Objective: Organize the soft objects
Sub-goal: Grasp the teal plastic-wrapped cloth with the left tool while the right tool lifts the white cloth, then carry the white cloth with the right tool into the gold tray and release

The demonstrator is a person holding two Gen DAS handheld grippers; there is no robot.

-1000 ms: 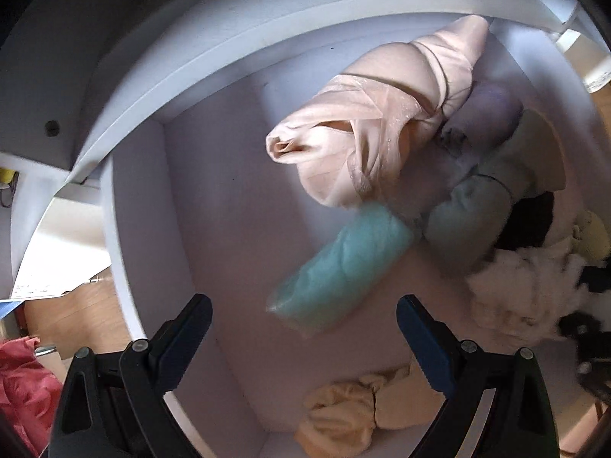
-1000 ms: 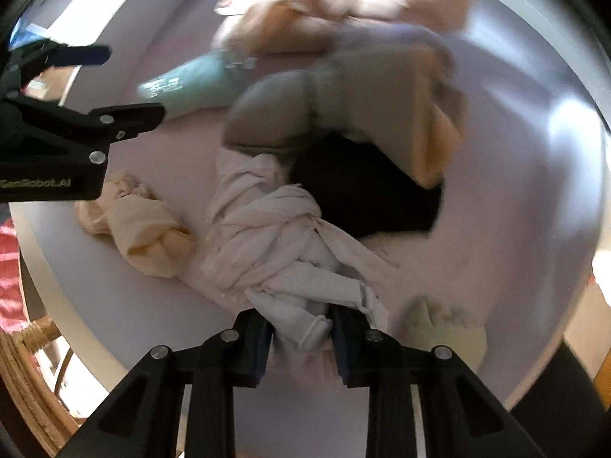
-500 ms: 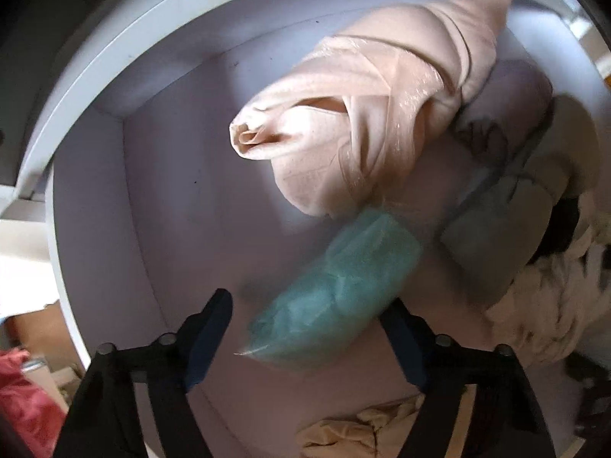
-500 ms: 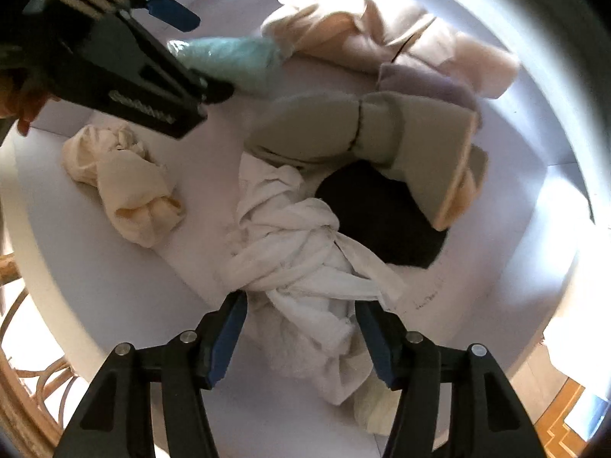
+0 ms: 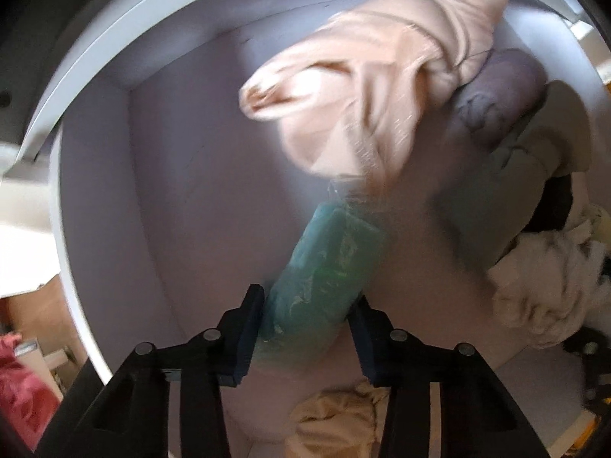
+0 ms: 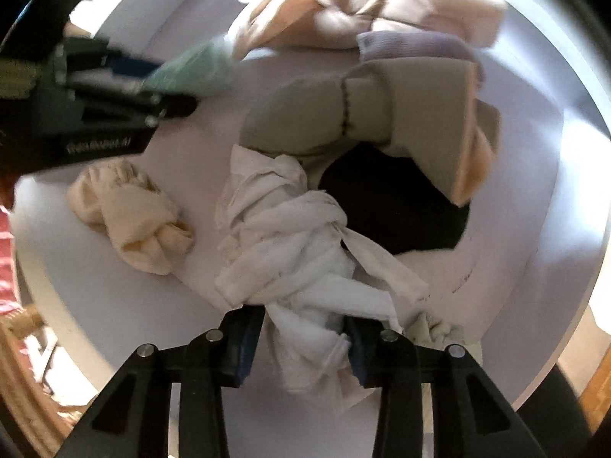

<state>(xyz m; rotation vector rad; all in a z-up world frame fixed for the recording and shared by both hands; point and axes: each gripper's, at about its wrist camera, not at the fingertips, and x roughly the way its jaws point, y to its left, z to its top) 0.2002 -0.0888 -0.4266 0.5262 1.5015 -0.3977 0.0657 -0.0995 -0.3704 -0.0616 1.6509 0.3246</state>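
Several rolled and knotted soft items lie in a white drawer (image 5: 95,191). My left gripper (image 5: 307,301) points straight down, its jaws closing on a teal roll (image 5: 332,259) that fills the gap and touches both pads. The right wrist view shows the same gripper (image 6: 172,87) on that teal roll (image 6: 198,68) at the upper left. My right gripper (image 6: 301,324) is closing on the near end of a white knotted cloth (image 6: 290,240), which sits between its pads.
A pink-beige garment (image 5: 362,87), a lilac roll (image 5: 500,91), a grey-green roll (image 6: 343,114) and a black item (image 6: 393,202) crowd the far side. A cream knotted cloth (image 6: 133,213) lies front left. Red fabric (image 5: 19,389) is outside the drawer.
The left gripper came down over the teal roll and its jaws narrowed onto it. The right gripper let the white cloth go, shifted along it and narrowed on it again.
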